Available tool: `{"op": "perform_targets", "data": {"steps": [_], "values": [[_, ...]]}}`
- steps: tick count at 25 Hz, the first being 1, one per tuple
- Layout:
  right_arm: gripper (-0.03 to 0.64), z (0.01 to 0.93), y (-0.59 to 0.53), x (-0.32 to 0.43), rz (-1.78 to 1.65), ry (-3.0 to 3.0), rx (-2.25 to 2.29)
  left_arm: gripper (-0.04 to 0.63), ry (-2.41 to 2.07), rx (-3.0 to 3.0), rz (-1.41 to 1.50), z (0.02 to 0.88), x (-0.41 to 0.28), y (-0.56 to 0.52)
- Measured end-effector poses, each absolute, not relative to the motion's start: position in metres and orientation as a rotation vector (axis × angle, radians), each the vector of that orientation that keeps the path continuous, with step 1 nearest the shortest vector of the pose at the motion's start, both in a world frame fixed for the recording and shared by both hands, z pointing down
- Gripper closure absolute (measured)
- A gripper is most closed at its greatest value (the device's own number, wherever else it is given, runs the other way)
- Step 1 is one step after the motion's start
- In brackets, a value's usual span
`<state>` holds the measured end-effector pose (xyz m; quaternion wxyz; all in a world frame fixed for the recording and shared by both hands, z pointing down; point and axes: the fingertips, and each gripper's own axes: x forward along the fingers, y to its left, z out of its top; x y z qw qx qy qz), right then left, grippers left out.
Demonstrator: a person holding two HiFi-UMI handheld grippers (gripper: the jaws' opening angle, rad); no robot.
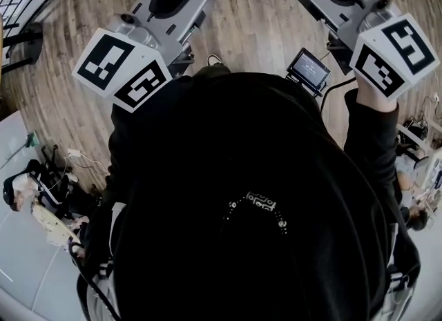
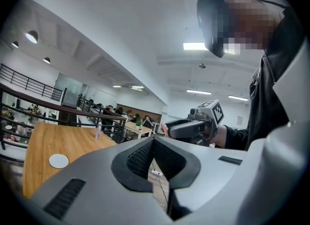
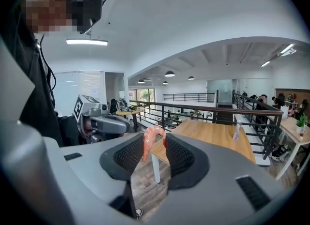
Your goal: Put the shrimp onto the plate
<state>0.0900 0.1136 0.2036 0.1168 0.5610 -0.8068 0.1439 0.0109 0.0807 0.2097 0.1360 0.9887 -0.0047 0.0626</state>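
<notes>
A pink shrimp (image 3: 150,142) hangs curled between the pads of my right gripper (image 3: 155,137), which is shut on it, held in the air above the wood floor. My left gripper (image 2: 153,139) has its tips together with nothing between them. A small white plate (image 2: 58,160) lies on a wooden table (image 2: 72,144) at the left of the left gripper view, well away from both grippers. Each gripper shows in the other's view: the right gripper (image 2: 193,127) and the left gripper (image 3: 104,122). The head view shows mostly a black top and both marker cubes (image 1: 121,67) (image 1: 395,54).
A wooden table (image 3: 213,134) stands ahead in the right gripper view, with a clear bottle (image 3: 236,131) on it and a black railing (image 3: 203,109) behind. A small dark screen device (image 1: 309,70) sits by the right arm. People sit at far tables (image 2: 138,125).
</notes>
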Motion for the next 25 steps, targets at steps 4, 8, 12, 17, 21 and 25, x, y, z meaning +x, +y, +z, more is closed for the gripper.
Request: {"op": "perform_targets", "data": {"steps": [4, 8, 12, 17, 21, 25], "values": [[0.462, 0.183, 0.080, 0.068, 0.412, -2.362, 1.618, 0.589, -0.039, 2.865, 0.174, 0.196, -0.012, 0.050], [0.462, 0.174, 0.074, 0.055, 0.396, -2.364, 1.601, 0.589, -0.073, 2.860, 0.172, 0.194, -0.031, 0.043], [0.462, 0.181, 0.052, 0.046, 0.391, -2.381, 1.570, 0.589, -0.109, 2.844, 0.164, 0.202, -0.045, 0.022], [0.462, 0.182, 0.037, 0.034, 0.396, -2.384, 1.526, 0.589, -0.143, 2.822, 0.159, 0.207, -0.059, 0.014], [0.462, 0.176, 0.027, 0.027, 0.379, -2.387, 1.513, 0.589, -0.165, 2.823, 0.157, 0.210, -0.064, 0.011], [0.462, 0.175, 0.008, 0.025, 0.367, -2.408, 1.475, 0.589, -0.207, 2.827, 0.141, 0.206, -0.068, -0.007]]}}
